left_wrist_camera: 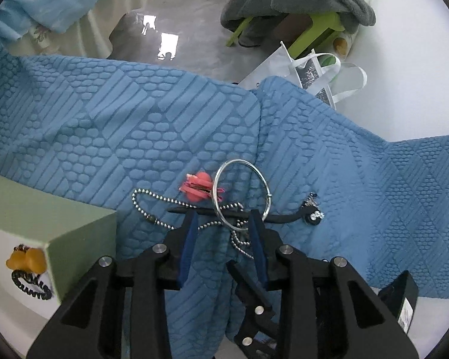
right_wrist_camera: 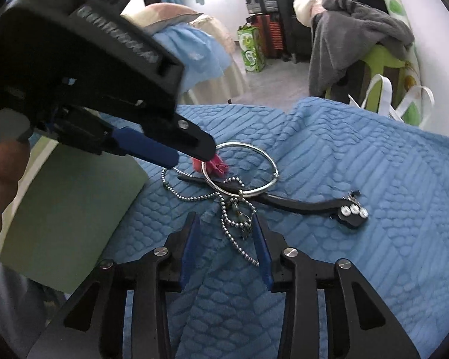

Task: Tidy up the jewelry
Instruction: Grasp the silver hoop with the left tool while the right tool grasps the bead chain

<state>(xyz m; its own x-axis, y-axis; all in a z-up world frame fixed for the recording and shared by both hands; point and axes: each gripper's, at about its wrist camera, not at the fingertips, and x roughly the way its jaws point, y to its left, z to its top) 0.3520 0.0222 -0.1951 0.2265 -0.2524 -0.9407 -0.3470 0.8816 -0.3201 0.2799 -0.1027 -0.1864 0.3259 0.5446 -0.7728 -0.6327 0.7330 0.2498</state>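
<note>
A blue quilted bedspread (left_wrist_camera: 140, 125) covers the bed and carries all the jewelry. At its left edge stands a pale green box (left_wrist_camera: 45, 218); only the left wrist view shows the box's white interior, which holds a yellow hair claw (left_wrist_camera: 25, 261) above a black spiral hair tie (left_wrist_camera: 31, 287).

The jewelry lies in one overlapping cluster near the middle of the bedspread. A black choker strap (right_wrist_camera: 287, 202) runs left to right, ending at the right in a black tab with three rhinestones (right_wrist_camera: 352, 211); the right wrist view resolves the three stones, the left wrist view only a bright blur. A silver bangle (left_wrist_camera: 242, 191) lies across the strap. A silver ball-chain necklace (left_wrist_camera: 152, 206) loops under both, its tail trailing toward the near side. A pink hair clip (left_wrist_camera: 199, 190) touches the bangle's left rim.

The left tool (left_wrist_camera: 223, 221) has its blue pads apart, straddling the strap and the near arc of the bangle, clamped on nothing. In the right wrist view this tool enters from the upper left, tips at the pink clip.

The right tool (right_wrist_camera: 224, 224) is likewise apart, its pads either side of the chain's tail.
</note>
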